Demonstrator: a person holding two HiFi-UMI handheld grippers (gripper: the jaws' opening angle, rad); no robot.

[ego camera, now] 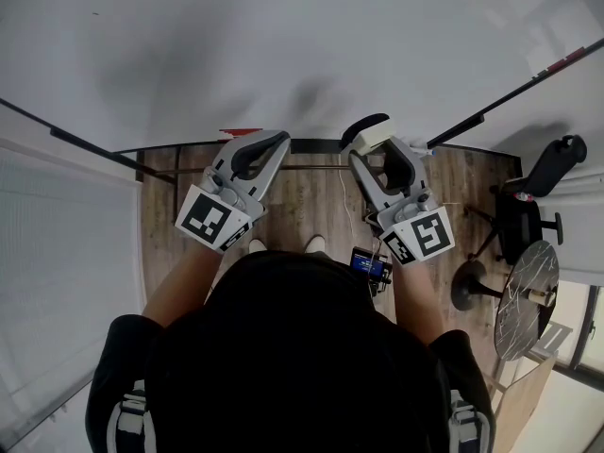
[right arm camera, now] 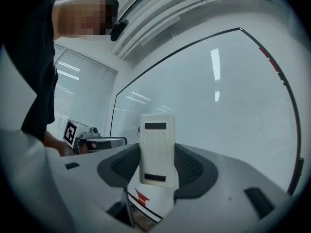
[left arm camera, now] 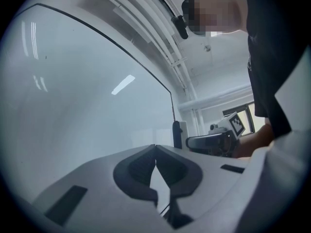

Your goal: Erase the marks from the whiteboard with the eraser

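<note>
The whiteboard fills the top of the head view and looks almost clean, with only a tiny dark speck at its upper left. My right gripper is shut on the white eraser, whose black felt faces the board near its lower edge. In the right gripper view the eraser stands upright between the dark pads. My left gripper hangs beside it to the left. In the left gripper view the left gripper is shut on nothing, with the whiteboard to its left.
A wooden floor lies below the board. A black office chair and a round table stand at the right. Window blinds run down the left. A small device hangs at the person's waist.
</note>
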